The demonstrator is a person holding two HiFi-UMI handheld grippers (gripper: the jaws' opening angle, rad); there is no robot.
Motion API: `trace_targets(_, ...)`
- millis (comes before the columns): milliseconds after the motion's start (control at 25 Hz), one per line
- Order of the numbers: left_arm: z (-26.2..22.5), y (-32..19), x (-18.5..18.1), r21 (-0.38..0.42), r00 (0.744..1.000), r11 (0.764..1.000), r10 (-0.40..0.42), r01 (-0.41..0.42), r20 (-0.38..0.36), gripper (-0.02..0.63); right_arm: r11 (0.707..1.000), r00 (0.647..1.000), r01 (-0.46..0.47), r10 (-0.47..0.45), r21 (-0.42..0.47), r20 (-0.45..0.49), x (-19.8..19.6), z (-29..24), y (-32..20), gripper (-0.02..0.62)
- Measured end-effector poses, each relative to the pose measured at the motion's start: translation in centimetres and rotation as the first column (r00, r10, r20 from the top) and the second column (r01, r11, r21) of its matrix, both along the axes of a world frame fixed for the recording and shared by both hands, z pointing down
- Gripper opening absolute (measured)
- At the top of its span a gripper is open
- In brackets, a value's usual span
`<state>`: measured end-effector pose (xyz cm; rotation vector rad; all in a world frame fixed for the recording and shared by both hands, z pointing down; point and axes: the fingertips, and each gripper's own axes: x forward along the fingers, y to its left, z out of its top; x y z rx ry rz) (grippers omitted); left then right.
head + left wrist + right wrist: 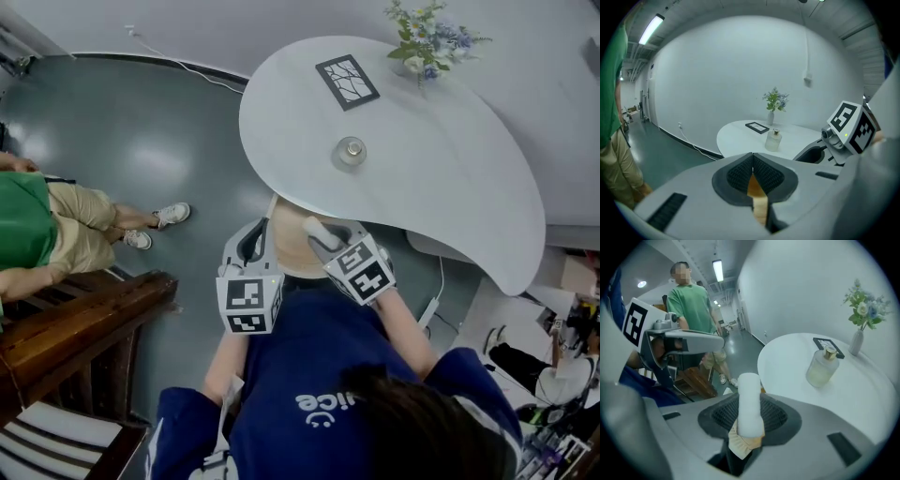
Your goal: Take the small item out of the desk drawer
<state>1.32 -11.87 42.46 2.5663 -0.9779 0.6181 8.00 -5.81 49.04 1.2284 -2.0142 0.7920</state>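
My right gripper [749,423] is shut on a small white cylinder [749,401] that stands up between its dark pads, with a crumpled tan bit under it. From the head view the cylinder [316,231] sits at the right gripper's [325,240] tip, above the light wooden drawer [287,246] that pokes out from under the white table [469,197]. My left gripper [752,165] is shut with nothing in it, its pads meeting edge to edge. It [255,236] hangs just left of the right one, over the drawer's left side.
On the table stand a glass bottle [352,150], a flat picture frame [347,82] and a vase of flowers [427,42]. A person in a green top [28,234] sits at the left beside a dark wooden bench [84,323]. A white cable [436,300] hangs at the right.
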Motion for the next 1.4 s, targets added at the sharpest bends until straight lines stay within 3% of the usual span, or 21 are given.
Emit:
trace_targets(240,-2.4,0.1,1.7,0.046,1.000,0.999,0.012,-0.011,-0.028,0.005,0.989,0.995,-0.101,0.098,0.107,0.031,2.4,-3.8,-0.6,0.141)
trace_targets(480,-4.4,0.0,2.8,0.098,0.999,0.995,0.016,-0.012,-0.046,0.005,0.956,0.983,-0.185,0.178,0.227,0.049,4.4,-7.0,-1.3,0.141)
trace_targets(760,-6.8,-0.1,3.7,0.158,0.998,0.987,0.017,-0.007,-0.060,0.005,0.895,0.965,-0.263,0.241,0.359,0.106,6.2,-11.2,-2.2,0.141)
trace_targets(960,-7.9,-0.2,3.4,0.172,0.997,0.985,0.002,0.011,-0.077,0.005,0.868,0.966,-0.256,0.242,0.424,0.089,6.4,-13.4,-2.5,0.141)
trace_targets(1400,-12.1,-1.6,3.2,0.247,0.988,0.966,-0.037,0.074,-0.152,0.005,0.745,0.934,-0.354,0.309,0.566,0.177,8.5,-18.3,-3.5,0.141)
